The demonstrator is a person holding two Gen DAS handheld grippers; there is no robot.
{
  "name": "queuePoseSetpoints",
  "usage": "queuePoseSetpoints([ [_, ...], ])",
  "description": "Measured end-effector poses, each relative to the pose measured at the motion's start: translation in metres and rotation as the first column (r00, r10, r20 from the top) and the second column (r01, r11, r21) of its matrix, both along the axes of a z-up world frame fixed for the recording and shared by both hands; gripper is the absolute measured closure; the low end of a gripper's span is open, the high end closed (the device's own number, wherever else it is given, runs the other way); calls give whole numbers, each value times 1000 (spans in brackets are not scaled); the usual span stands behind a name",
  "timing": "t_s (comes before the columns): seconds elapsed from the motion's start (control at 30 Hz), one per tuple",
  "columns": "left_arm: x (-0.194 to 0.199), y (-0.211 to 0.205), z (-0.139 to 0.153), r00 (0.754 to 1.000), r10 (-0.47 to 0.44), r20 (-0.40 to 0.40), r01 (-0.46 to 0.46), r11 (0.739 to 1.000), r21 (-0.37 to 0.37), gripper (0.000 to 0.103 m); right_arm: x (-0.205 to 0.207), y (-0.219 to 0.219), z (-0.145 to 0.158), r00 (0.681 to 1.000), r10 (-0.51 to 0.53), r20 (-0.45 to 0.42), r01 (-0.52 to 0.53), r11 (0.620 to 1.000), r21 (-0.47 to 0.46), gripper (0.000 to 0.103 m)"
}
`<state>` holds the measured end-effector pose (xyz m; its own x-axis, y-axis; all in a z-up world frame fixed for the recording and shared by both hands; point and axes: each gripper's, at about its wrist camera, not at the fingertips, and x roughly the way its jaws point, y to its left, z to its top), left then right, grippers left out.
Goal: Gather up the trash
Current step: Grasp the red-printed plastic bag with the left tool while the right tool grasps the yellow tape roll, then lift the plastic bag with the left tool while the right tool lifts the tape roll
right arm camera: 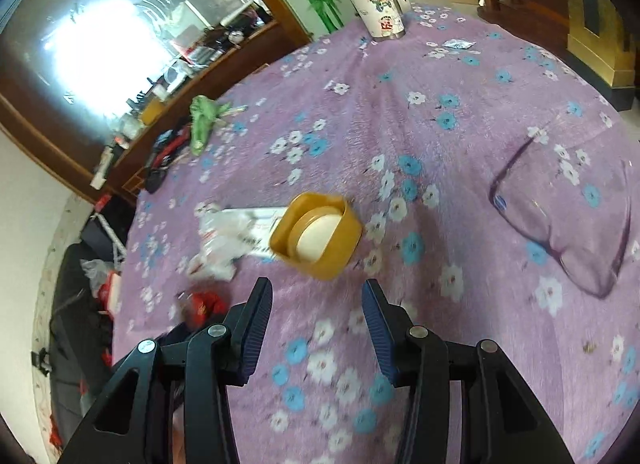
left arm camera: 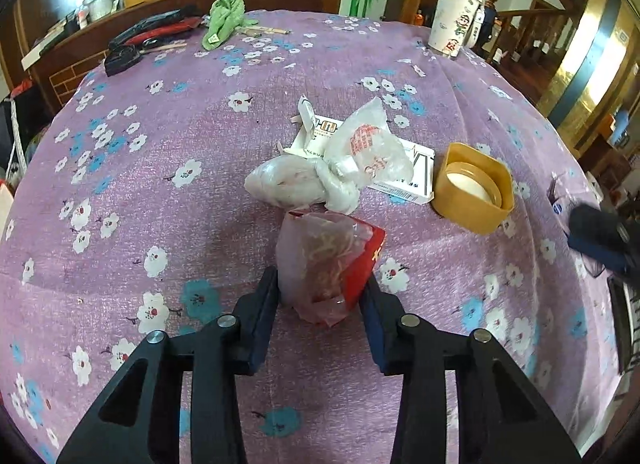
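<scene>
A crumpled clear-and-red snack wrapper (left arm camera: 328, 256) stands on the purple flowered tablecloth (left arm camera: 160, 168), and my left gripper (left arm camera: 320, 296) is shut on it, one pad pressing each side. Just beyond lie a knotted white plastic bag (left arm camera: 288, 184), a flattened white carton (left arm camera: 408, 180) and a yellow square lid (left arm camera: 474, 194) turned hollow side up. My right gripper (right arm camera: 318, 304) hangs open over bare cloth, a little short of the yellow lid (right arm camera: 316, 234), with nothing between its fingers. The red wrapper (right arm camera: 204, 304) shows blurred to its left.
A tall paper cup (left arm camera: 456, 16) stands at the far right edge of the table. A green cloth (left arm camera: 224, 18) and dark tools (left arm camera: 152, 32) lie at the far left. Purple-framed glasses (right arm camera: 560, 224) rest to the right, and a small foil packet (right arm camera: 458, 44) lies near the cup.
</scene>
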<state>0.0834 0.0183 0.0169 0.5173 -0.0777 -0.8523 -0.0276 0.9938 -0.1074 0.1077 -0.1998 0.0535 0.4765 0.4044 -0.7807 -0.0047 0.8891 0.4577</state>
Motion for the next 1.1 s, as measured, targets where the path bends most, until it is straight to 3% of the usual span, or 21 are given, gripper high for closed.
queuePoseSetpoints([
  [0.17,-10,8,3,1000,-2,25,1,1000,22,68,32,11,-13,999,-17,-35,15,998,-54,62],
  [0.33,-28,7,13,997,-22,68,19,999,49,68,49,30,-30,997,0,-72,-11,989,-150,83],
  [0.4,-33,7,17,996,-28,86,24,998,54,68,48,31,-34,998,-11,-65,-1,983,-183,97],
  [0.63,-57,11,30,989,-35,141,26,997,68,68,15,25,-20,1000,-11,0,11,986,-169,100],
  [1.1,-123,44,36,981,16,192,-32,996,79,68,-102,71,9,975,160,152,-139,980,-141,99],
])
